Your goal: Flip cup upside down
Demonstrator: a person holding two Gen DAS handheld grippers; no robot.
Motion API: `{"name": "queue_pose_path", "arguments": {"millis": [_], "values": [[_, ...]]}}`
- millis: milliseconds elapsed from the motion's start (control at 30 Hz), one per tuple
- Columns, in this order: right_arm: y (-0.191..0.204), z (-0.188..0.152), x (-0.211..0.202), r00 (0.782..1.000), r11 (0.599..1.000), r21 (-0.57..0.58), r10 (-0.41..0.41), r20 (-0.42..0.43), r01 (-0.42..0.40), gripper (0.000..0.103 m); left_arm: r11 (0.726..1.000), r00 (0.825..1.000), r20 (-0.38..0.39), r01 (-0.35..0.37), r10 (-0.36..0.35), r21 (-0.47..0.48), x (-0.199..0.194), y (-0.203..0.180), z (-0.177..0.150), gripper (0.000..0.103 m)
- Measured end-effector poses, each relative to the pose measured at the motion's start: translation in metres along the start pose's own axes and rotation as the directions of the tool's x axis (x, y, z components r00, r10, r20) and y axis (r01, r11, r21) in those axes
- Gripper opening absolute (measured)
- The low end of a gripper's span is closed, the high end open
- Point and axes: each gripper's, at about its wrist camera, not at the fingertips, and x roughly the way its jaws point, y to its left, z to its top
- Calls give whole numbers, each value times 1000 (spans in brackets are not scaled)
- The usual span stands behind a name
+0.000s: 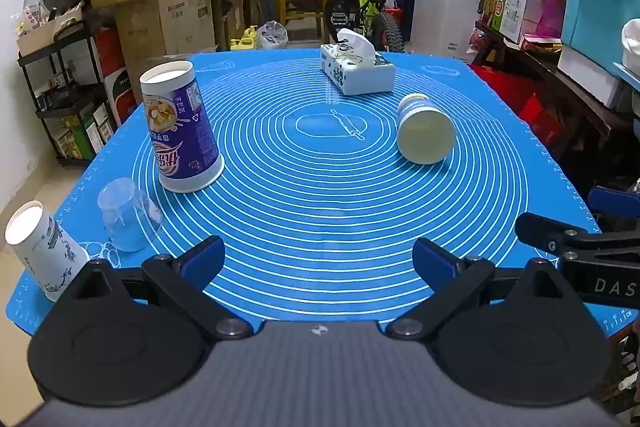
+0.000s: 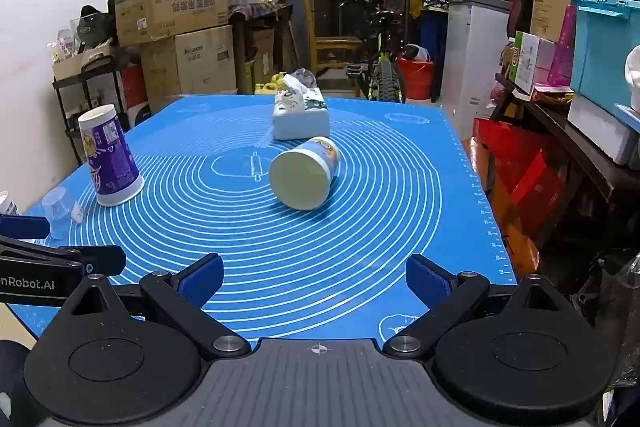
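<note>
Your left gripper (image 1: 318,261) and right gripper (image 2: 314,277) both hover spread and empty over the blue baking mat (image 2: 360,227). A cup (image 2: 305,174) lies sideways mid-mat before the tissue box (image 2: 300,117); stacked cardboard boxes (image 2: 176,39) and a bicycle (image 2: 380,39) crowd the room behind.

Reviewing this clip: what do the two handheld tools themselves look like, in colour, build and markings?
Both match: the left tool and right tool have black linkage arms on round black pivot discs, blue pads on the fingers, silver pivot bolts and a grey ribbed body with a small centre mark. White lettering runs along each side. No cables or sleeves show.
</note>
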Motion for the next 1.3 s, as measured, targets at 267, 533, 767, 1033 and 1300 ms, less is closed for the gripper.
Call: {"name": "queue_pose_path", "arguments": {"millis": [267,533,767,1033,1300], "values": [[6,0,1,1000,1000,-12,-9,-17,8,97,1000,1000,19,10,-10,9,-2,0,1,99],[8,2,2,1000,1000,-17,-10,-20,10,97,1000,999,39,6,-7,29,-6,-4,-1,99],[7,-2,0,1000,1000,-17,-6,-16,6,97,999,999,45,8,-9,35,-7,-5,0,99],[7,-1,-1,1000,1000,-16,-6,-16,6,97,999,999,52,5,-7,38,-8,-6,1,99],[2,0,2,1000,1000,-15,-5,-17,5,97,999,999,54,3,-5,39,-8,-6,1,99]]}}
